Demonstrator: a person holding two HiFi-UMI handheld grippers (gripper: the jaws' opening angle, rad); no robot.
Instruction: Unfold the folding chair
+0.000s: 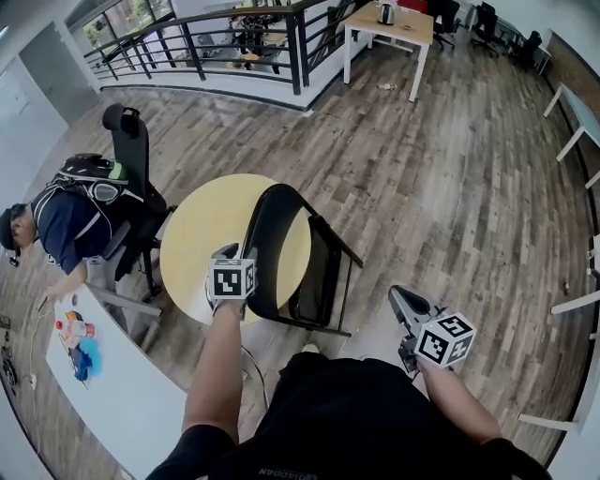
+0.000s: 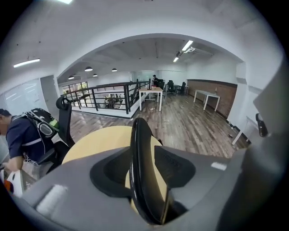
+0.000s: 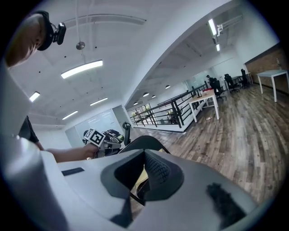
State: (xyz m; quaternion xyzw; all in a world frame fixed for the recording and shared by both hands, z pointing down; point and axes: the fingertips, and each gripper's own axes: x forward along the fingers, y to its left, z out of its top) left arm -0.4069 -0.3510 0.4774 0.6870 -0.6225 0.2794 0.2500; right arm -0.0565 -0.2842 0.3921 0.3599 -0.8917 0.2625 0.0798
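Left gripper [image 2: 143, 178]: jaws spread. The top edge of the folding chair [image 2: 137, 144] backrest stands between them. The rim runs straight up the gap; I can't tell if either pad presses on it.

Right gripper [image 3: 141, 180]: jaws pressed together, nothing in them. It is held low, off to the right of the left gripper and well apart from the chair. The chair's back shows ahead of its jaws, the left gripper's marker cube [image 3: 94, 136] further left.

The chair stands upright on the wood floor [image 1: 450, 187], directly ahead of the left gripper. Its seat is steeply tilted, close to the back, with one frame leg reaching out on the right gripper's side.

A round yellow table [image 1: 202, 225] sits just past the chair, beyond the left gripper. Left of that gripper are a black office chair [image 1: 127, 131], a person with a backpack [image 1: 66, 225] and a white desk [image 1: 122, 394]. Far ahead of both grippers are a black railing [image 1: 216, 42] and a wooden table [image 1: 389, 28].
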